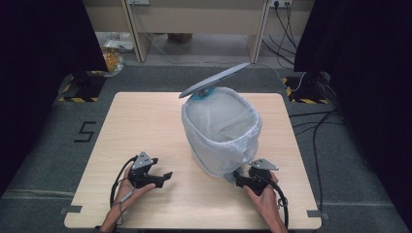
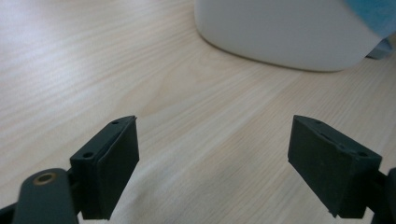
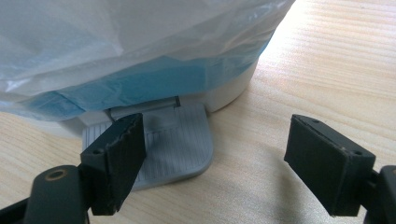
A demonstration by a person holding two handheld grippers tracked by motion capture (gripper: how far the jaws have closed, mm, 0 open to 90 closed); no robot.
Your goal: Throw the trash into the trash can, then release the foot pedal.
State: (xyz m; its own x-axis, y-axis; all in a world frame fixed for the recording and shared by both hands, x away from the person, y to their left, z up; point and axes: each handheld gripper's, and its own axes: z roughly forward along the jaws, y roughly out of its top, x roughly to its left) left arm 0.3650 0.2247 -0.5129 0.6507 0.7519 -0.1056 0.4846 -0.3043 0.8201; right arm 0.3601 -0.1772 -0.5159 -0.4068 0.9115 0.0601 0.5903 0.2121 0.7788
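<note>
The bin [image 1: 221, 133] is standing upright mid-table [image 1: 145, 126], lid [image 1: 214, 80] tilting up at the far side and pedal [image 3: 175, 144] pointing near — toward the person. The right gripper [image 3: 212, 154] is hovering wide at the pedal, one jaw over it; the left gripper [image 1: 163, 178] is waiting wide, near-left — holding nothing.

A light wooden table [image 1: 145, 126] stands on grey carpet [image 1: 43, 160] marked with a black "5" [image 1: 85, 131]. Beyond it, black cables [image 1: 311, 126] trail across the floor, near a black stand base edged with yellow-black hazard tape [image 1: 80, 87].
</note>
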